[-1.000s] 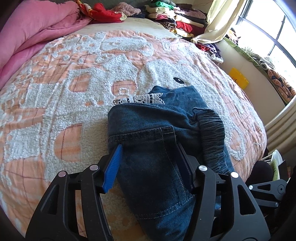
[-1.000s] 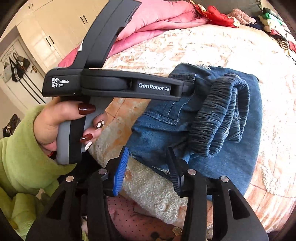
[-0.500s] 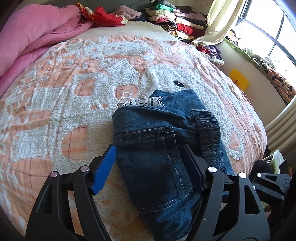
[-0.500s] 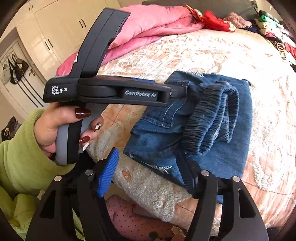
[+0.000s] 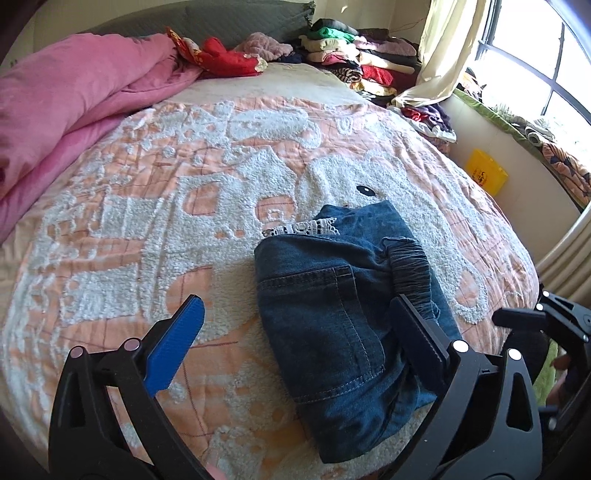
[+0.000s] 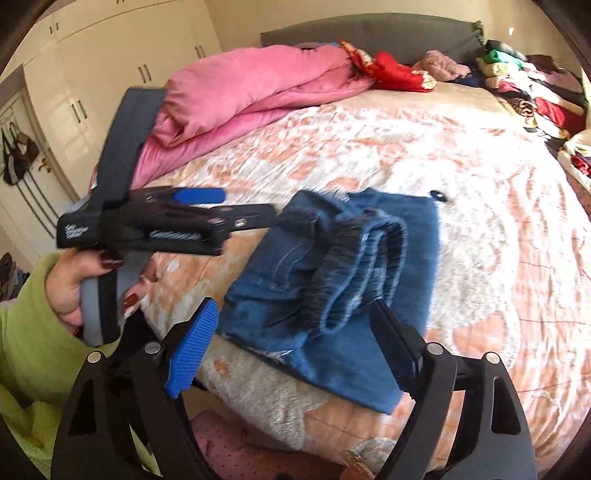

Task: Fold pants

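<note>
dark blue denim pants [image 5: 332,325] [image 6: 332,280] folded into compact bundle, lying flat on bed; back pocket facing up, gathered elastic waistband at right edge, frayed white hem at far end

- I see a bed [image 5: 155,206] with a peach-and-white cover.
- Sunlit window [image 5: 532,62] on my right.
- Cream wardrobe doors [image 6: 110,55] on my left.
- Grey headboard [image 6: 369,35] beyond.

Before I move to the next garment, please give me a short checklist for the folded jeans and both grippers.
1. Left gripper free of jeans: ok, jaws opening, pads off the denim.
2. Right gripper free: ok, jaws opening.
3. Jeans folded compact on the bedspread: ok.
4. Elastic waistband tucked flat: not ok, it bulges on top.
5. Lace trim hidden: not ok, it pokes out.
6. Underside layers even: cannot tell.
</note>
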### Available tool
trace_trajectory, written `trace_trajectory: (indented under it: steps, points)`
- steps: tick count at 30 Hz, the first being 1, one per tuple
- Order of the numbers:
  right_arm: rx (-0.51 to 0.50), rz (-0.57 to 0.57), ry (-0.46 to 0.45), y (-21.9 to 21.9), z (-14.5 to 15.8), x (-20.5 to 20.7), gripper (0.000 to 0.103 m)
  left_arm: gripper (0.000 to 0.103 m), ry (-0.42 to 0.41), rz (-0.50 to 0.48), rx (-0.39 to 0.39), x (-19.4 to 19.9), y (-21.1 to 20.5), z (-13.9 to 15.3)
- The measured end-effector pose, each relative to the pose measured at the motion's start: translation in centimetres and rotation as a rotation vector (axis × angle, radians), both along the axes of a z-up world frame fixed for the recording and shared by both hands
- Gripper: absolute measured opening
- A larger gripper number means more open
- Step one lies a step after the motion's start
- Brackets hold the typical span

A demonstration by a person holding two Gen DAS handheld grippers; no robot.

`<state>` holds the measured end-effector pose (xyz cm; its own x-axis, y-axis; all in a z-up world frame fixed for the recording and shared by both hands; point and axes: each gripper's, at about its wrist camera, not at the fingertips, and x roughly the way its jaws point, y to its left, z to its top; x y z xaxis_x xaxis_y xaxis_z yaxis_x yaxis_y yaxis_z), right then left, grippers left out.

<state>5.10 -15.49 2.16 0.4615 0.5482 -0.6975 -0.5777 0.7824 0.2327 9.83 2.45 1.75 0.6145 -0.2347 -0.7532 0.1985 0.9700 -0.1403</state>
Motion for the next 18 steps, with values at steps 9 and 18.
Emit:
trace_trajectory:
  steps: [9,18]
  points:
    - [-0.003,-0.076,-0.042,-2.1,1.0,1.4,0.09,0.094,-0.011,0.016,0.011,-1.2,0.5,0.4]
    - [-0.027,-0.127,-0.071,-3.2,1.2,2.4,0.09,0.094,0.0,0.024,0.037,-1.7,0.7,-0.5]
